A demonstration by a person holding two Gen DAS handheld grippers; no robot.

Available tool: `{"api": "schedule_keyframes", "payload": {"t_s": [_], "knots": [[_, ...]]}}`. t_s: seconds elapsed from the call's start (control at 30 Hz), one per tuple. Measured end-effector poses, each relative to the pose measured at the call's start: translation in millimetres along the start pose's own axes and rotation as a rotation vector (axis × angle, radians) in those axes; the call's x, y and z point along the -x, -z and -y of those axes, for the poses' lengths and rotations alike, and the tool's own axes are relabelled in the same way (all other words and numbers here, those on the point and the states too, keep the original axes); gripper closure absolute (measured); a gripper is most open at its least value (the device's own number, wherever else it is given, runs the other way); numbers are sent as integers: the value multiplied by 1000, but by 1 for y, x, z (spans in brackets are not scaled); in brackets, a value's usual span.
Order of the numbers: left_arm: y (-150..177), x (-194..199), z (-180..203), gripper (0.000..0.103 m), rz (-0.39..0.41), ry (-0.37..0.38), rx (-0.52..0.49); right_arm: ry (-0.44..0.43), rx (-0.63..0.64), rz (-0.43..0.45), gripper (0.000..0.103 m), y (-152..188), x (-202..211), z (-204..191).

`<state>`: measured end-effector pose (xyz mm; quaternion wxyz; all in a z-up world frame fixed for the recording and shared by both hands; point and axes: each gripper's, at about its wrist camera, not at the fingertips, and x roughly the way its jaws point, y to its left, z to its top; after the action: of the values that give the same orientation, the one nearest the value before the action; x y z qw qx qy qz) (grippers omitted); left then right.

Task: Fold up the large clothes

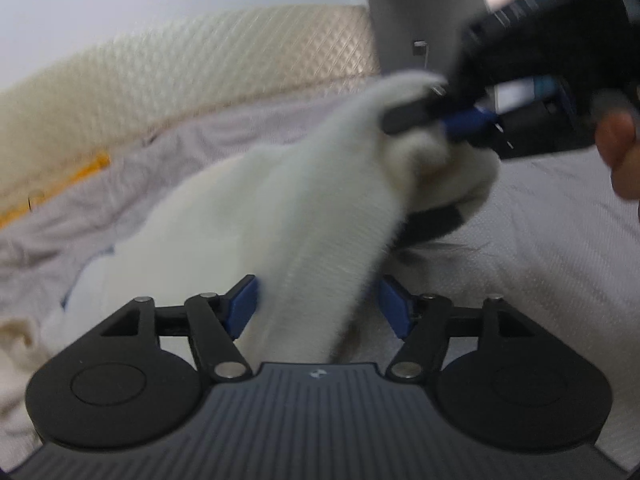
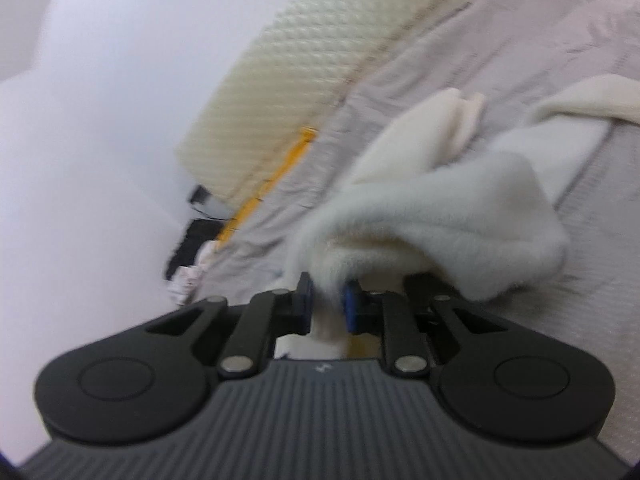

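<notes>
A white fleecy garment lies bunched on the bed, with a dark band near its far end. In the left wrist view my left gripper has its blue pads wide apart, with a fold of the garment running between them. My right gripper shows at the upper right, shut on the garment's edge and lifting it. In the right wrist view the right gripper pinches a fold of the white garment, which drapes to the right.
The bed has a grey-lilac sheet and a textured white cover. A cream quilted headboard stands behind. An orange strip runs along the mattress edge. A grey cabinet stands at the back.
</notes>
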<state>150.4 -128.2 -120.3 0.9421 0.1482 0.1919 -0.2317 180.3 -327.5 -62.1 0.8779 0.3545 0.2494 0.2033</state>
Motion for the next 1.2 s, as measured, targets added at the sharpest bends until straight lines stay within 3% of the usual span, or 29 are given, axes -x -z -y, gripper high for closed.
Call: {"api": "schedule_keyframes", "payload": {"t_s": [0.13,0.27,0.4,0.5,0.6,0.73,0.83,0.9,1.0,1.1,1.17,1.2], "knots": [[3,-1,16,29,32,-100,-63,-23,-6,8,85,-1,-2,-3],[2,-7,13,29,30,-285,-79,-22,-61,22,85,-3,-1,7],[-3,9,-2,23,77,-378,-12,14,-100,57,85,-4,-1,15],[-9,24,-17,23,74,-435,109,40,-115,82,85,-4,-1,20],[-7,27,-29,23,15,-419,214,40,-121,82,85,-3,-2,21],[6,8,-37,25,-121,-375,285,72,-88,75,85,-1,-2,15],[5,8,-39,47,-72,-365,261,128,-47,39,83,1,-5,14],[-1,11,-46,67,-27,-344,267,165,7,8,83,3,-8,9],[-11,14,-60,81,27,-309,297,180,73,-5,78,6,-6,0],[-16,24,-72,91,63,-272,338,194,142,-14,61,11,-1,-14],[-20,33,-75,93,83,-270,348,216,225,-15,37,19,4,-28],[-23,35,-78,94,95,-262,357,227,271,-5,33,24,8,-36]]}}
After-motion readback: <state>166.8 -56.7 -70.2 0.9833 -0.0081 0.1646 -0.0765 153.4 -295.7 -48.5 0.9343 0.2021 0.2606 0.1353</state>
